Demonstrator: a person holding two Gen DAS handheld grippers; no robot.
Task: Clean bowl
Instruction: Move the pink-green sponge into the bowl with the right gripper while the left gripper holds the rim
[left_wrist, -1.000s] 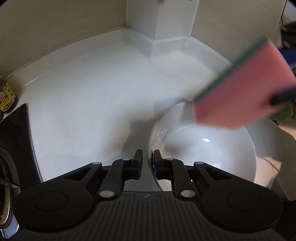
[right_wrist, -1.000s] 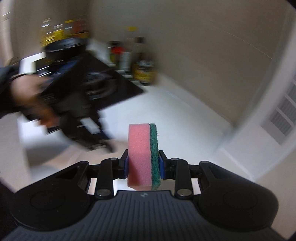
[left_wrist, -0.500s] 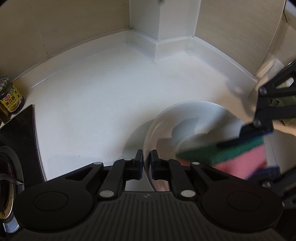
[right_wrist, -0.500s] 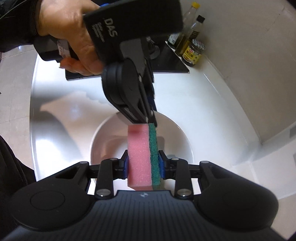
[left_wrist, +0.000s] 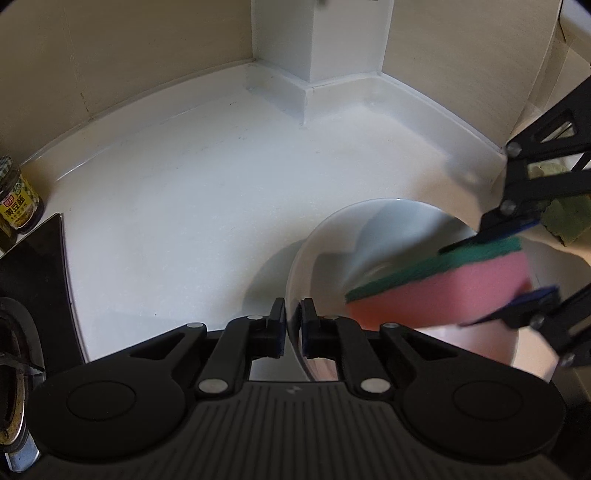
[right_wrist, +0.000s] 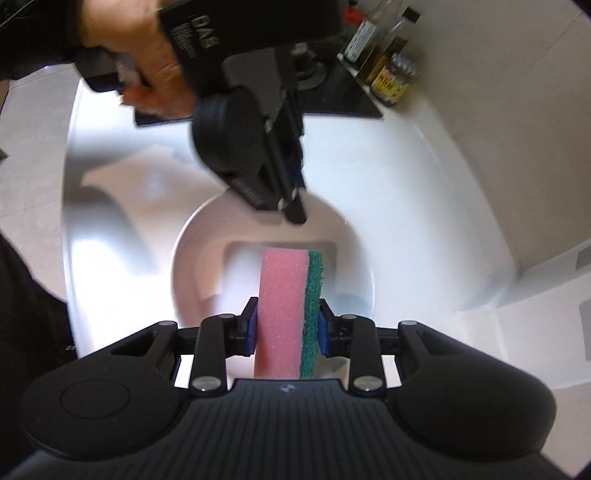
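A white bowl (left_wrist: 391, 229) (right_wrist: 207, 258) rests on the white counter. My left gripper (left_wrist: 293, 325) (right_wrist: 295, 210) is shut on the bowl's near rim, one pad outside the wall and one inside. My right gripper (right_wrist: 286, 328) (left_wrist: 517, 258) is shut on a pink sponge (right_wrist: 282, 314) (left_wrist: 443, 291) with a green scouring layer. The sponge reaches down inside the bowl, its far end near the bottom. Whether it touches the bowl's inner surface I cannot tell.
A black stove top (left_wrist: 33, 280) (right_wrist: 332, 107) lies to the left of the bowl, with a yellow-labelled jar (left_wrist: 16, 203) (right_wrist: 393, 81) and bottles (right_wrist: 373, 40) beside it. Walls and a white corner post (left_wrist: 317, 40) bound the counter. A person's hand (right_wrist: 155, 70) holds the left gripper.
My left gripper closed on the bowl's rim. My right gripper swung in and down, carrying the sponge from above the counter into the bowl.
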